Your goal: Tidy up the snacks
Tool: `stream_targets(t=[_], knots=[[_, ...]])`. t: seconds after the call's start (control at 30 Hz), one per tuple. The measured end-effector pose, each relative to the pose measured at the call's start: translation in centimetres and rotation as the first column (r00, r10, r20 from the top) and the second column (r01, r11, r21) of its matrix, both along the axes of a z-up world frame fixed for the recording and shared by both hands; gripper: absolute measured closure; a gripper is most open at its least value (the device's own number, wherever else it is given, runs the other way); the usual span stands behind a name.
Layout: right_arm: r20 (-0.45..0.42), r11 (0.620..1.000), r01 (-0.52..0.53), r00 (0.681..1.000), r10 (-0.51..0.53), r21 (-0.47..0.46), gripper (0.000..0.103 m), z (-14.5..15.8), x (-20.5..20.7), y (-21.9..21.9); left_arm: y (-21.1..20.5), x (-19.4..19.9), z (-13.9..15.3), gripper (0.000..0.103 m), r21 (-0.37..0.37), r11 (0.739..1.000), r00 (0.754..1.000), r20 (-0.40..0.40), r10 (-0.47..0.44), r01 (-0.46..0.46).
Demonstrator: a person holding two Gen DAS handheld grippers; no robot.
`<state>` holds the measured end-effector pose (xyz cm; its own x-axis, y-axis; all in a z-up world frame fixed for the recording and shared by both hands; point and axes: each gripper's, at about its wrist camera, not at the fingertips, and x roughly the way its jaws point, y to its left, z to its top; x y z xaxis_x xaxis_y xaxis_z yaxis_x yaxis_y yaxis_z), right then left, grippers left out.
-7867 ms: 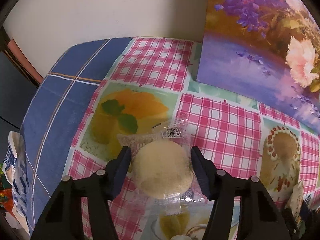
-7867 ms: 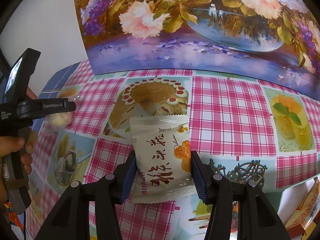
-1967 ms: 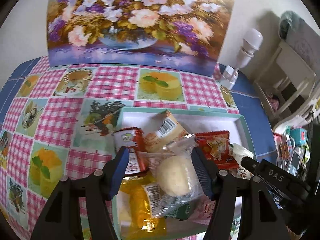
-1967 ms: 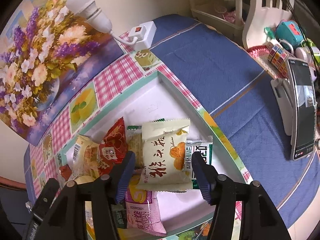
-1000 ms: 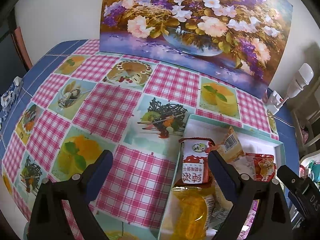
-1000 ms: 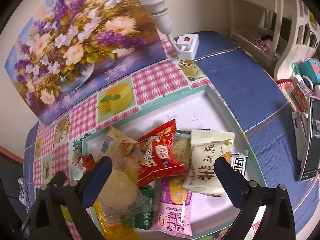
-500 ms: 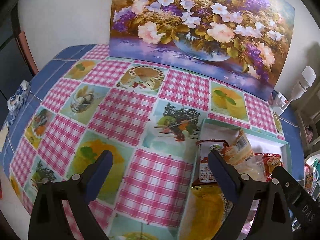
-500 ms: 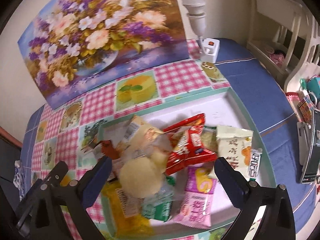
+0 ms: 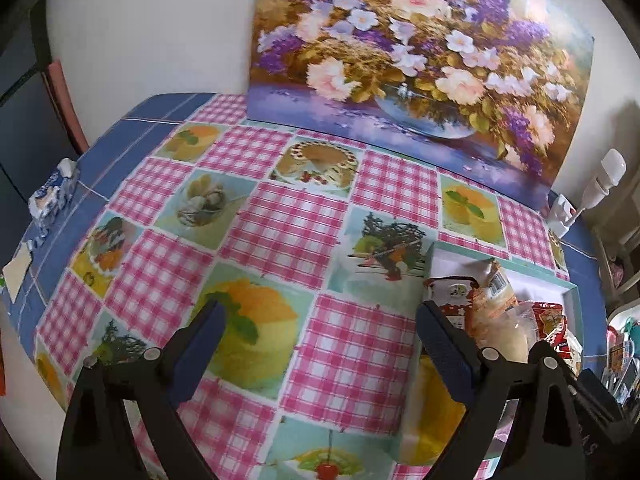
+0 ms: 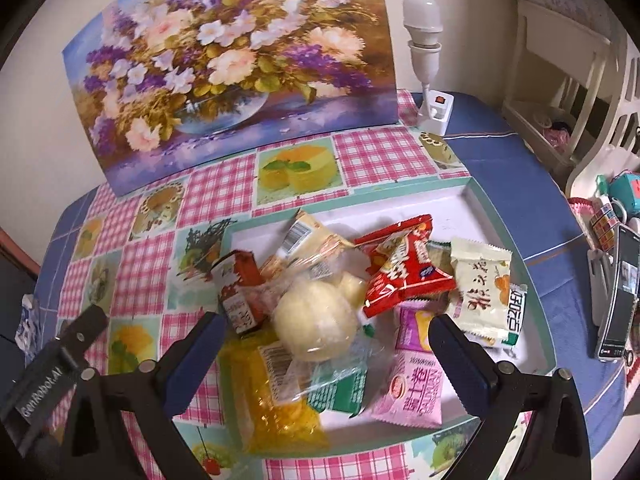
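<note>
A shallow white tray with a teal rim (image 10: 472, 196) holds several snack packs. Among them are a round pale bun in clear wrap (image 10: 316, 326), a red crisp pack (image 10: 404, 268), a cream pack with an orange picture (image 10: 482, 286), a pink pack (image 10: 414, 384) and a yellow pack (image 10: 276, 396). My right gripper (image 10: 326, 324) hangs open above the tray with nothing in it. My left gripper (image 9: 320, 314) is open and empty over the checked tablecloth, left of the tray (image 9: 570, 286). Its body shows at the right view's lower left.
A flower painting (image 9: 420, 52) leans on the wall behind the table. A lamp on a white socket block (image 10: 434, 114) stands at its right end. A phone on a stand (image 10: 616, 292) and a white rack (image 10: 568, 64) are to the right. A small blue-white pack (image 9: 50, 196) lies at the left edge.
Both grippers, earlier shut on the bun and the cream pack, let them go in the tray and opened. Since then the left has swung left over the cloth and the right has drawn back.
</note>
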<state>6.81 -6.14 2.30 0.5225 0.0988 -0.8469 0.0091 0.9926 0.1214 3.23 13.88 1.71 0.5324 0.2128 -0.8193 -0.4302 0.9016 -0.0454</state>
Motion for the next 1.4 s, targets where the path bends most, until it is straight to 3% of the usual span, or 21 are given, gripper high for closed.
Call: stream_targets(t=[0.2, 0.33, 0.53, 0.63, 0.93, 1.4], knots=[[0.014, 1.0, -0.029, 0.999, 0.029, 0.008, 0.0, 0.0, -1.5, 0.9, 0.6, -1.6, 0.8, 0.007, 0.017, 1.0, 1.0, 0.021, -0.009, 0.009], [0.012, 0.999, -0.025, 1.0, 0.025, 0.031, 0.0, -0.2, -2.3, 0.9, 1.1, -2.8, 1.0, 0.007, -0.011, 1.0, 0.999, 0.032, -0.012, 0.012], [0.016, 1.0, -0.029, 0.999, 0.029, 0.009, 0.0, -0.3, -3.7, 1.4, 1.9, -4.1, 0.5, 0.007, 0.041, 0.997, 0.997, -0.036, 0.073, -0.071], [0.027, 0.999, -0.037, 0.999, 0.037, -0.017, 0.0, 0.0, -4.3, 1.8, 2.3, -4.7, 0.4, 0.007, 0.016, 0.998, 0.997, -0.042, 0.065, -0.064], [0.029, 0.999, -0.045, 0.999, 0.045, -0.008, 0.0, 0.0, -5.8, 2.5, 1.9, -5.5, 0.2, 0.007, 0.103, 0.995, 0.996, -0.088, 0.011, -0.002], [-0.019, 1.0, -0.022, 1.0, 0.022, -0.007, 0.0, -1.0, -6.6, 2.5, 2.8, -6.6, -0.3, 0.007, 0.12, 0.992, 0.99, -0.138, -0.02, 0.037]])
